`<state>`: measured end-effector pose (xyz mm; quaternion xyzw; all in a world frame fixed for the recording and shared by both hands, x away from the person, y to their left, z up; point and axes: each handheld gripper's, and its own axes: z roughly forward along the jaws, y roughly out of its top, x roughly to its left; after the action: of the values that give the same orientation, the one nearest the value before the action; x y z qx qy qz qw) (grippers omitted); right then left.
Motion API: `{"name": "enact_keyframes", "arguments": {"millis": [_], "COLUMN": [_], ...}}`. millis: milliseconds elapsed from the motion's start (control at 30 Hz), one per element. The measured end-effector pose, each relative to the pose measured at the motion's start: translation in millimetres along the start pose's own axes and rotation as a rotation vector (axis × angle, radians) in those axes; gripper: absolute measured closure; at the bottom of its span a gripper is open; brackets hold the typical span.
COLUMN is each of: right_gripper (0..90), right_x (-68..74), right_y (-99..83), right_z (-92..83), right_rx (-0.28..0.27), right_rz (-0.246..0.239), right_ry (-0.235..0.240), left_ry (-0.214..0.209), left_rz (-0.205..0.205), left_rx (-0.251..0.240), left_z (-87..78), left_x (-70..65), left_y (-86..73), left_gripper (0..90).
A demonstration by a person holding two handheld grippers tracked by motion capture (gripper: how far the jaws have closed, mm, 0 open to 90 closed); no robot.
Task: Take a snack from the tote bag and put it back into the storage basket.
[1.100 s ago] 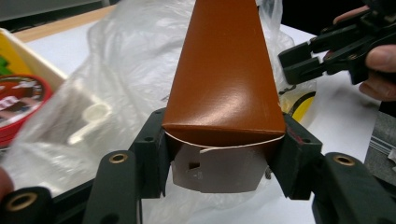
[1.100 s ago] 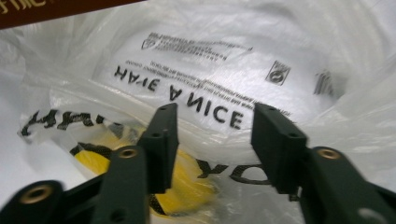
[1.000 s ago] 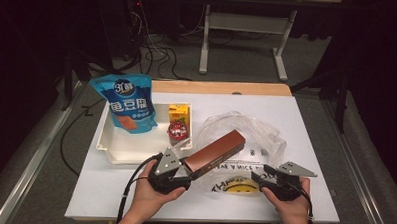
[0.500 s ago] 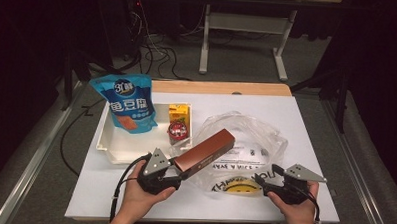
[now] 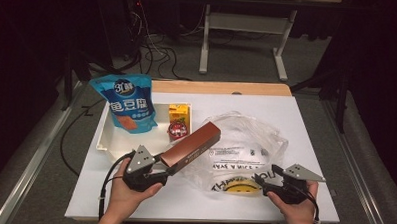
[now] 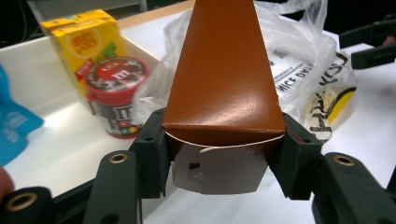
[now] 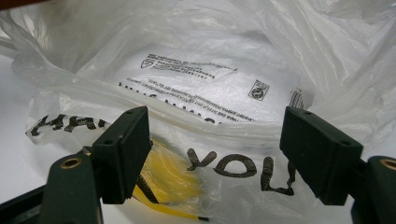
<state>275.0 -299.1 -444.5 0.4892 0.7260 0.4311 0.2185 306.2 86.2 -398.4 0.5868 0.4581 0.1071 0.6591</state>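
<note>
The brown box point(image 6: 224, 74) hides part of the plastic bag point(image 5: 245, 148) behind it — the left gripper point(image 5: 165, 169) clamps its near end, tilted up. The right gripper point(image 7: 215, 154) — jaws just opened — faces the bag's rim.

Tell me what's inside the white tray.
The white tray holds a blue snack pouch, a yellow carton and a red M&M's tub. The pouch covers whatever lies under it.
</note>
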Motion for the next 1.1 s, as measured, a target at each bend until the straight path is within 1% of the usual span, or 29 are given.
{"name": "enact_keyframes", "arguments": {"millis": [100,133,233,300,333,400,433,533,833,867,1000,1100], "right_gripper": [24.9,25.0,25.2,25.4,25.5,25.5,25.6,25.8,26.2,26.3,26.4,26.6], "right_x": [-0.8,-1.5,-2.7,-2.9,-2.9,-3.0,-2.9,-2.8,-3.7,-3.7,-3.8,-3.6], "right_y": [-0.9,-1.6,-2.2,-2.4,-2.5,-2.4,-2.4,-2.6,-3.0,-3.1,-3.2,-3.2], "right_z": [1.9,2.7,3.8,3.9,4.0,4.0,4.3,4.5,4.5,4.6,5.3,5.4], "right_rx": [0.006,0.019,0.02,0.023,0.024,0.027,0.026,0.028,0.028,0.03,0.03,0.031], "right_rz": [-0.005,0.001,0.001,0.006,0.006,0.005,0.0,0.005,0.003,0.006,0.006,0.006], "right_ry": [-0.001,-0.006,-0.007,-0.01,-0.011,-0.011,-0.011,-0.014,-0.017,-0.017,-0.018,-0.019], "left_ry": [0.012,0.016,0.033,0.047,0.058,0.062,0.066,0.083,0.112,0.124,0.136,0.15], "left_rz": [0.001,-0.007,-0.014,-0.012,-0.018,-0.016,-0.021,-0.02,-0.033,-0.033,-0.035,-0.032], "left_rx": [-0.013,-0.022,-0.038,-0.039,-0.047,-0.047,-0.052,-0.06,-0.077,-0.079,-0.082,-0.086], "left_z": [-5.0,-6.8,-12.1,-16.3,-18.6,-20.2,-21.4,-26.6,-34.7,-36.1,-39.3,-43.7], "left_x": [4.8,6.6,13.5,19.4,23.2,25.3,26.7,32.6,44.4,47.2,51.4,57.1], "left_y": [5.8,7.9,12.6,14.6,16.1,16.8,17.8,20.4,22.5,22.1,21.7,22.7], "left_gripper": [45.9,45.9,45.9,46.0,46.0,46.0,46.0,46.0,46.0,46.0,46.0,46.0]}}
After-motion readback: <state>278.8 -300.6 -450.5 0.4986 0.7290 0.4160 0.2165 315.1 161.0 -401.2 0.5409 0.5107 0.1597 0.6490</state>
